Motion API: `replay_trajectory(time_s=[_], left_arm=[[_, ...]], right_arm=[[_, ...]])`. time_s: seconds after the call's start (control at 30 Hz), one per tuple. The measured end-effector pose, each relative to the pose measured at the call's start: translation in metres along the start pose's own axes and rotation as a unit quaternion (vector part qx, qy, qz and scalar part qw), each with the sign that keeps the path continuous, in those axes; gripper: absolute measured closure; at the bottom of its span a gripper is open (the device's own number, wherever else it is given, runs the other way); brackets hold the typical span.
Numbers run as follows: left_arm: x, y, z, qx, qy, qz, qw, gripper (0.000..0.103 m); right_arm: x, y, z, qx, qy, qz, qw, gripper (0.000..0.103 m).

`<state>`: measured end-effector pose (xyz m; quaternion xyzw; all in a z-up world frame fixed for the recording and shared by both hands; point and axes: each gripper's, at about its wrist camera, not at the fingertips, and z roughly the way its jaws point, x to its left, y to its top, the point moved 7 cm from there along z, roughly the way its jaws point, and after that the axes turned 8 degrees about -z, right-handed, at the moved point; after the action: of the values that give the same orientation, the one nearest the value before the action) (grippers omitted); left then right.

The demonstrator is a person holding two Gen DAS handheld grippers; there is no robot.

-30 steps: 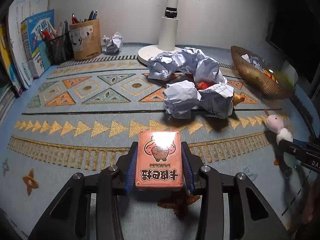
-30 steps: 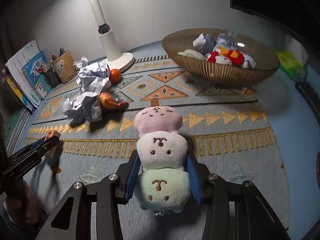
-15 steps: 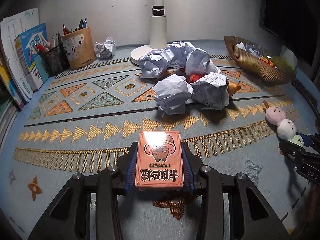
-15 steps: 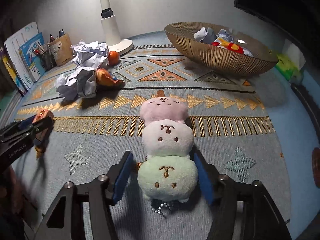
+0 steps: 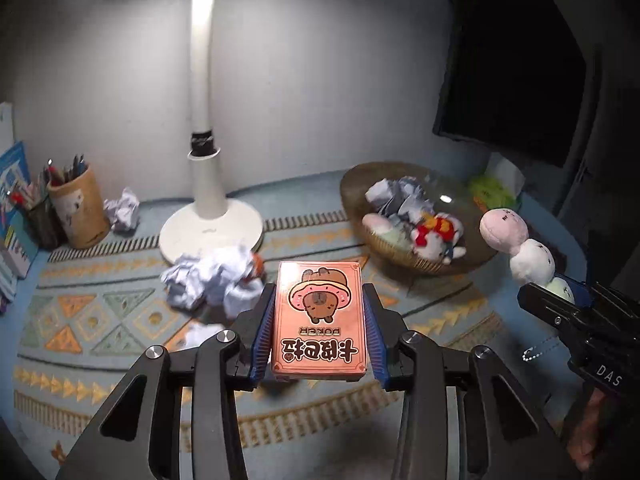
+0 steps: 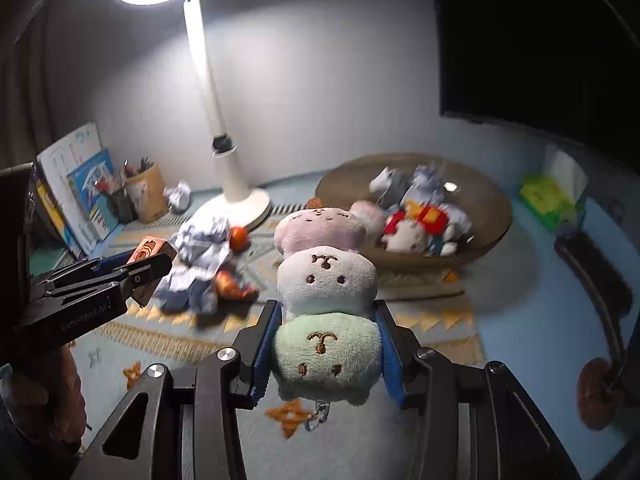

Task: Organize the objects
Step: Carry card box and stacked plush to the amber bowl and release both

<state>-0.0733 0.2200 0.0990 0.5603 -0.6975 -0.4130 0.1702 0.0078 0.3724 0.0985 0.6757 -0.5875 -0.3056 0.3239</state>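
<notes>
Since the earlier frames, both loads have been lifted clear of the patterned mat (image 5: 100, 320). The card box (image 5: 319, 320) is clamped by the left gripper (image 5: 319, 330); the plush toy (image 6: 326, 320) is squeezed by the right gripper (image 6: 327, 354), nearer the basket (image 6: 492, 216).

Left gripper (image 5: 318, 320) and right gripper (image 6: 326, 350), both clamped, tilted downward.

Two wrist fisheyes, looking forward and down over the rug

Both share the lamp (image 5: 208, 200) at centre-left and the basket (image 6: 492, 216) at right.
</notes>
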Motion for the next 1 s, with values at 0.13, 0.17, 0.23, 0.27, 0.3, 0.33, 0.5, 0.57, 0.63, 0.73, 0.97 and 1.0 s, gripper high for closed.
replay_trajectory(time_s=[0.13,0.17,0.23,0.27,0.3,0.33,0.5,0.57,0.63,0.73,0.97,1.0], left_arm=[[-0.041,0.056,0.019,-0.04,-0.029,0.006,0.9988,0.066],[-0.048,0.065,0.027,-0.041,-0.038,0.002,0.9984,0.066],[-0.059,0.079,0.046,-0.038,-0.055,-0.009,0.9977,0.066],[-0.064,0.084,0.056,-0.036,-0.058,-0.013,0.9976,0.066],[-0.068,0.088,0.068,-0.034,-0.061,-0.015,0.9975,0.066],[-0.073,0.09,0.078,-0.029,-0.064,-0.015,0.9974,0.065],[-0.082,0.088,0.124,0.029,-0.086,-0.033,0.9954,0.025],[-0.074,0.082,0.126,0.036,-0.084,-0.05,0.9945,0.025],[-0.066,0.074,0.119,0.044,-0.091,-0.056,0.9933,0.025],[-0.049,0.064,0.091,0.032,-0.081,-0.062,0.9943,0.025],[0.013,0.06,-0.011,-0.027,-0.029,-0.066,0.997,0.025],[0.024,0.06,-0.028,-0.035,-0.018,-0.07,0.9968,0.025]], right_arm=[[-0.06,0.054,-0.015,-0.046,-0.046,0.043,0.997,0.058],[-0.075,0.066,-0.015,-0.052,-0.056,0.055,0.996,0.059],[-0.097,0.086,-0.009,-0.062,-0.073,0.075,0.993,0.058],[-0.105,0.094,-0.004,-0.064,-0.079,0.081,0.992,0.058],[-0.112,0.101,0.003,-0.063,-0.083,0.088,0.991,0.058],[-0.117,0.107,0.01,-0.062,-0.083,0.095,0.99,0.058],[-0.136,0.125,0.06,-0.034,-0.082,0.108,0.99,0.029],[-0.142,0.116,0.08,-0.006,-0.074,0.121,0.99,0.029],[-0.145,0.102,0.087,0.012,-0.057,0.138,0.989,0.029],[-0.143,0.083,0.076,0.015,-0.049,0.149,0.988,0.029],[-0.115,0.07,0.025,-0.009,-0.028,0.141,0.99,0.029],[-0.107,0.072,0.017,-0.016,-0.022,0.135,0.991,0.029]])
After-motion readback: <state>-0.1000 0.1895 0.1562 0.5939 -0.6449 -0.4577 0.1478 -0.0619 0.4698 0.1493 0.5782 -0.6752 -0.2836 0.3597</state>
